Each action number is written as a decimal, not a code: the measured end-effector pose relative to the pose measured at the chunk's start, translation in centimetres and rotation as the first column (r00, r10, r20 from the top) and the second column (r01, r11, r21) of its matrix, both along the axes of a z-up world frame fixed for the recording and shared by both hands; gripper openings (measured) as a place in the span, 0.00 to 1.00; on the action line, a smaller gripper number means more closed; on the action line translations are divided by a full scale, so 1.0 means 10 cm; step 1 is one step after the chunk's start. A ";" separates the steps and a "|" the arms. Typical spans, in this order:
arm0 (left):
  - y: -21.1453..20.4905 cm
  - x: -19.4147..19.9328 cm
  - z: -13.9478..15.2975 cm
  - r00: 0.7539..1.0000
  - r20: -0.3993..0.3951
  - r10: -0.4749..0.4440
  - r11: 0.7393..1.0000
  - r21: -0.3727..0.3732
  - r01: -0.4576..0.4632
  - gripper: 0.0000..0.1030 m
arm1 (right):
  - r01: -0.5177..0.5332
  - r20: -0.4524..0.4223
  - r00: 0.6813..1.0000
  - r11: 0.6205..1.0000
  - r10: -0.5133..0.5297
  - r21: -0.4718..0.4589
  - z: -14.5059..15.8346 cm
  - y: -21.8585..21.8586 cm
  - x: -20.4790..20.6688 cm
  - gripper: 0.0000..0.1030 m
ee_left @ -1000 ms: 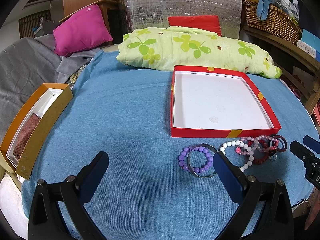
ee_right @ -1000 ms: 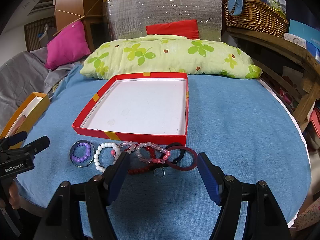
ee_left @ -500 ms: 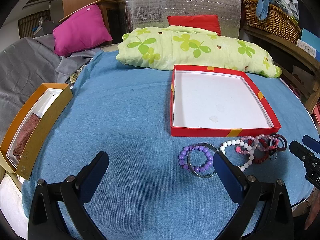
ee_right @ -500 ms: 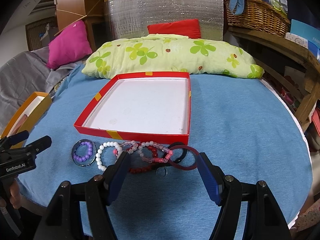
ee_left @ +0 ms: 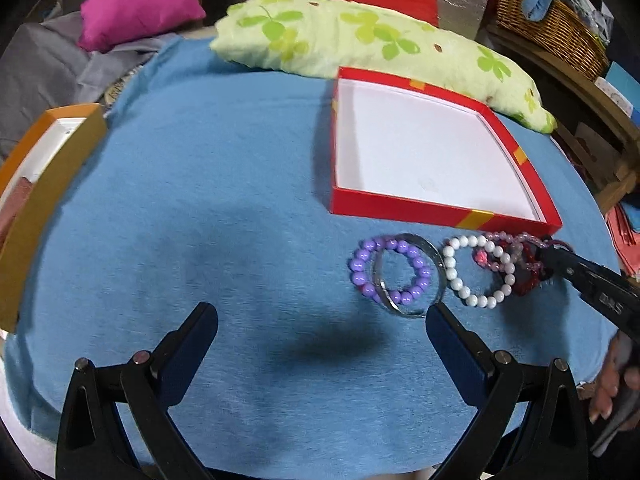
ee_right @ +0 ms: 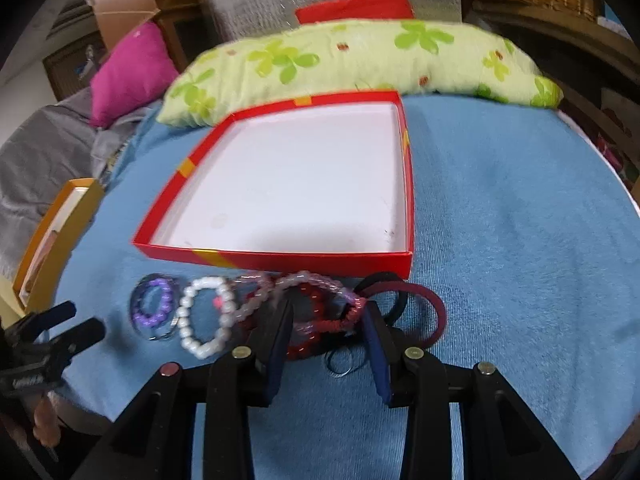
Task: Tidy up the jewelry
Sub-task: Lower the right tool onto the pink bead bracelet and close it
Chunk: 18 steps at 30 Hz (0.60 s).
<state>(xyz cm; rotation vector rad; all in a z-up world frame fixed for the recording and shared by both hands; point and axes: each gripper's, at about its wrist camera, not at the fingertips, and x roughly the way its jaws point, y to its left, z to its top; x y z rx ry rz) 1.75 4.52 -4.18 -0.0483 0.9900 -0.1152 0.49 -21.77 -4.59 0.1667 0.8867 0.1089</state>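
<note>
Several bracelets lie in a row on the nubby blue cloth (ee_left: 208, 184), just in front of the shallow red box (ee_right: 280, 258), whose white floor is bare. At the left end a purple bead bracelet (ee_left: 390, 270) of glossy round beads overlaps a clear, glassy bangle (ee_left: 434, 276). Beside them sits a white bead bracelet (ee_right: 204, 316) of pearly spheres, then a tangle of pale pink beads (ee_right: 316, 282) and a dark red beaded bracelet (ee_right: 320, 320), and at the right end smooth maroon and black rings (ee_right: 424, 300).

The right gripper (ee_right: 328, 322) hangs low over the tangle, its blue-padded fingers narrowed to either side of the dark red and pink strands; whether they actually pinch anything I cannot tell through the blur. The left gripper (ee_left: 322, 316) hovers with jaws wide apart, its right finger tip near the bangle's rim. An orange cardboard box (ee_left: 52, 184) sits at the cloth's left edge.
</note>
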 end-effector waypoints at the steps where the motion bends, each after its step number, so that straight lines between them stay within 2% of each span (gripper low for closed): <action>1: -0.03 0.02 -0.02 1.000 -0.005 -0.010 1.000 -0.005 0.010 1.00 | 0.018 -0.019 1.000 1.000 -0.018 -0.001 -0.04 -0.02 0.04 0.33; 4: -0.11 0.09 -0.10 0.999 -0.024 -0.036 0.999 -0.002 0.036 0.99 | 0.045 -0.033 0.998 0.999 -0.044 0.017 -0.06 -0.08 0.12 0.32; 7: -0.19 0.17 -0.19 0.997 -0.053 -0.056 0.998 -0.003 0.055 0.92 | 0.060 -0.029 0.998 0.998 -0.059 0.034 -0.04 -0.13 0.14 0.32; 9: -0.21 0.26 -0.25 0.995 -0.080 -0.061 0.998 -0.018 0.060 0.83 | 0.050 -0.053 0.997 0.998 -0.048 0.047 -0.08 -0.12 0.18 0.32; 11: -0.24 0.31 -0.27 0.996 -0.074 -0.055 0.998 -0.014 0.054 0.82 | 0.042 -0.057 0.998 0.999 -0.040 0.030 -0.10 -0.09 0.19 0.32; 12: -0.25 0.32 -0.26 0.996 -0.063 -0.058 0.998 -0.010 0.057 0.75 | 0.036 -0.051 0.998 0.999 -0.035 0.025 -0.09 -0.08 0.19 0.31; 13: -0.27 0.34 -0.24 0.996 -0.054 -0.067 0.998 -0.016 0.066 0.71 | 0.030 -0.041 0.999 0.999 -0.029 0.032 -0.08 -0.07 0.18 0.17; 14: -0.28 0.35 -0.24 0.996 -0.047 -0.071 0.997 -0.021 0.070 0.65 | 0.031 -0.035 0.999 0.999 -0.030 0.030 -0.07 -0.07 0.17 0.09; 16: -0.29 0.36 -0.24 0.997 -0.037 -0.072 0.997 -0.012 0.071 0.57 | 0.030 -0.013 0.999 0.999 -0.029 0.013 -0.04 -0.05 0.14 0.09; 17: -0.30 0.36 -0.24 0.997 -0.028 -0.074 0.997 0.000 0.074 0.45 | 0.028 -0.006 1.000 1.000 -0.028 0.010 -0.02 -0.04 0.12 0.08; 18: -0.31 0.36 -0.23 0.997 -0.018 -0.078 0.997 0.008 0.078 0.38 | 0.022 0.014 1.000 1.000 -0.022 0.011 0.01 -0.04 0.09 0.08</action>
